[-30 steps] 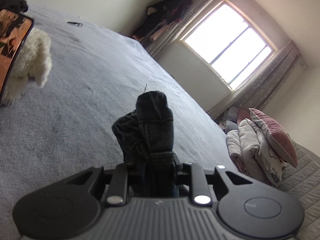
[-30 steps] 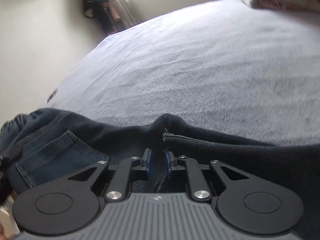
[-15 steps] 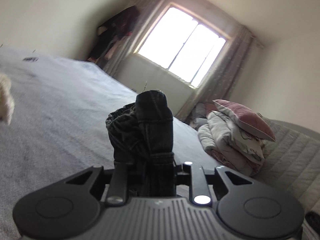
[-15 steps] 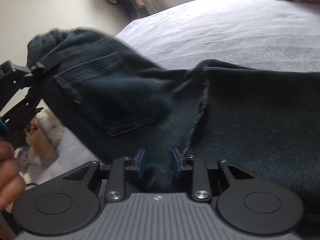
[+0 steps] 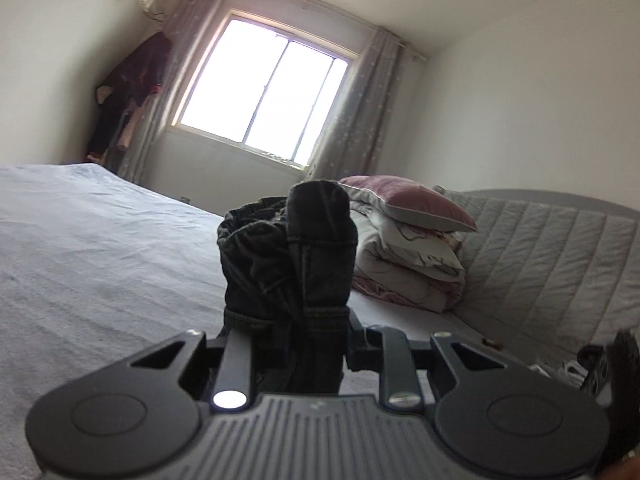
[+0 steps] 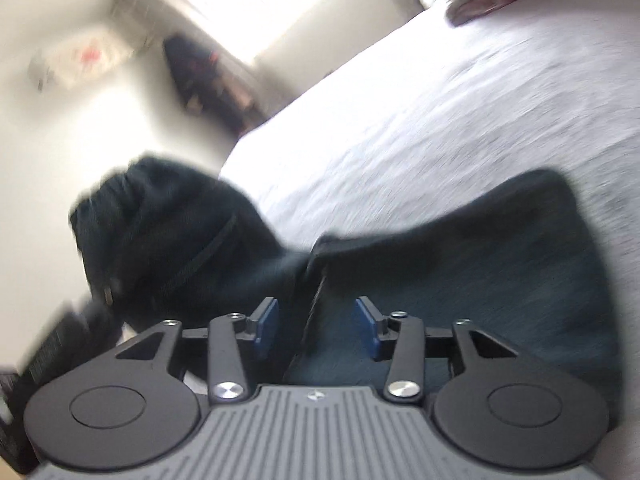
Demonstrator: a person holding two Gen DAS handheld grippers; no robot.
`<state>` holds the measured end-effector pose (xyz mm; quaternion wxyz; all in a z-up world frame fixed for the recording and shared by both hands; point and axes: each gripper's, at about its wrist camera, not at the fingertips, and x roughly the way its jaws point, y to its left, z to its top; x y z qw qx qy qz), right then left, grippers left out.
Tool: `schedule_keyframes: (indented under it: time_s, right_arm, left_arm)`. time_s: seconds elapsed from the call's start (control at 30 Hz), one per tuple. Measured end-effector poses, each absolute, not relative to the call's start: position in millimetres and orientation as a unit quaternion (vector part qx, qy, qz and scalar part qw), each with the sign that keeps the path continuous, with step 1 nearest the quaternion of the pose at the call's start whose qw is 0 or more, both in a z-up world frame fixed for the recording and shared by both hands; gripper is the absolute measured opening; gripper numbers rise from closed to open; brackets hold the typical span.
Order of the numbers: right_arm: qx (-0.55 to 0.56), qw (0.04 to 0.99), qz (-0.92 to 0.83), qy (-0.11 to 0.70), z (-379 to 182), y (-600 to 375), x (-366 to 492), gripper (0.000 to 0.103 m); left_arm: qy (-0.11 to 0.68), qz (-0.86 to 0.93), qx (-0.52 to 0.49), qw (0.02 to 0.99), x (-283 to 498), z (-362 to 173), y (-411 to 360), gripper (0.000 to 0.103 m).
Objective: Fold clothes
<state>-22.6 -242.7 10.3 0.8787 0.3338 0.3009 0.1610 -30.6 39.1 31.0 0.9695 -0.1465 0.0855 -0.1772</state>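
1. The left gripper (image 5: 286,320) was clamped on a bunched fold of the dark blue denim jeans (image 5: 288,256), which rose straight ahead between its jaws, above the pale grey bedspread (image 5: 100,240).
2. The right gripper (image 6: 316,326) was opening: its blue pads (image 6: 266,322) stood apart, each clear of the cloth, with a denim edge between them.
3. In the blurred right wrist view, the jeans (image 6: 460,280) spread ahead of the right gripper, one part lying on the bedspread (image 6: 460,100) and the other lifted at the left.
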Motion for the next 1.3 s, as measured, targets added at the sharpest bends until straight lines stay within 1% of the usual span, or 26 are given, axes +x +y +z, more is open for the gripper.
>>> schedule_keyframes:
  time_s: [0.03, 0.07, 0.13, 0.27, 0.37, 0.43, 0.47, 0.57, 0.6, 0.63, 0.67, 0.7, 0.8, 0.93, 1.07, 1.1, 1.13, 1.17, 1.2, 1.3]
  right_arm:
    - [0.348, 0.877, 0.155, 0.292, 11.0, -252.7, -23.7, 0.055]
    - [0.361, 0.875, 0.151, 0.285, 11.3, -261.3, -25.2, 0.056]
    - [0.385, 0.87, 0.144, 0.271, 11.0, -277.6, -26.3, 0.057]
    - [0.426, 0.861, 0.136, 0.243, 10.1, -303.3, -32.1, 0.06]
    - [0.447, 0.853, 0.134, 0.234, 10.3, -316.9, -34.1, 0.062]
    - [0.459, 0.847, 0.13, 0.235, 7.3, -323.6, -31.6, 0.067]
    - [0.467, 0.842, 0.13, 0.237, 4.4, -326.6, -30.3, 0.067]
    - [0.479, 0.834, 0.117, 0.246, -3.5, -332.9, -29.0, 0.069]
    - [0.479, 0.834, 0.119, 0.246, -3.0, -333.8, -29.7, 0.069]
    - [0.48, 0.834, 0.121, 0.246, -2.4, -334.5, -30.6, 0.069]
    - [0.48, 0.833, 0.126, 0.244, -0.7, -333.8, -31.6, 0.069]
    - [0.478, 0.833, 0.133, 0.243, 1.5, -332.0, -32.9, 0.069]
    - [0.454, 0.84, 0.139, 0.263, 2.3, -322.2, -32.0, 0.069]
    - [0.426, 0.838, 0.148, 0.307, -11.0, -302.7, -18.9, 0.069]
    - [0.37, 0.861, 0.134, 0.321, -16.6, -278.9, -7.8, 0.068]
    - [0.355, 0.869, 0.132, 0.319, -16.4, -273.4, -5.8, 0.066]
    - [0.343, 0.875, 0.128, 0.318, -16.8, -269.1, -3.9, 0.052]
    - [0.331, 0.88, 0.124, 0.317, -17.3, -265.0, -2.1, 0.041]
    - [0.319, 0.886, 0.12, 0.316, -17.8, -260.9, -0.2, 0.025]
    - [0.319, 0.896, 0.131, 0.279, -0.9, -261.2, -4.6, 0.022]
  left_arm:
    - [0.087, -0.185, -0.136, 0.969, -32.1, 29.6, 32.5, 0.025]
    - [0.089, -0.193, -0.127, 0.969, -34.0, 28.2, 25.4, 0.026]
    - [0.095, -0.212, -0.107, 0.967, -36.8, 23.7, 12.3, 0.027]
    - [0.116, -0.261, -0.07, 0.956, -44.9, 12.3, -18.9, 0.033]
    - [0.139, -0.299, -0.022, 0.944, -49.7, -1.1, -40.1, 0.036]
    - [0.155, -0.319, 0.013, 0.935, -52.4, -9.1, -50.9, 0.039]
    - [0.162, -0.329, 0.027, 0.93, -53.3, -11.7, -53.9, 0.041]
    - [0.159, -0.366, 0.027, 0.916, -56.1, -11.8, -49.6, 0.051]
    - [0.157, -0.386, 0.015, 0.909, -56.3, -7.5, -44.5, 0.058]
    - [0.16, -0.4, 0.005, 0.902, -56.5, -3.8, -40.5, 0.063]
    - [0.16, -0.407, 0.001, 0.899, -57.0, -0.2, -35.9, 0.071]
    - [0.16, -0.406, 0.003, 0.9, -57.6, 1.9, -32.5, 0.073]
    - [0.167, -0.389, 0.011, 0.906, -55.2, 3.4, -23.3, 0.076]
    - [0.192, -0.341, 0.004, 0.92, -39.9, 1.5, -9.8, 0.076]
    - [0.211, -0.292, -0.012, 0.933, -24.4, 1.4, 5.5, 0.077]
    - [0.213, -0.281, -0.015, 0.936, -20.7, 0.9, 8.7, 0.078]
    - [0.216, -0.27, -0.02, 0.938, -17.4, 0.1, 12.3, 0.078]
    - [0.221, -0.26, -0.024, 0.94, -14.2, -0.6, 16.4, 0.078]
    - [0.226, -0.253, -0.03, 0.94, -10.3, -0.7, 20.1, 0.078]
    - [0.229, -0.238, -0.052, 0.942, -2.1, 0.5, 31.1, 0.078]
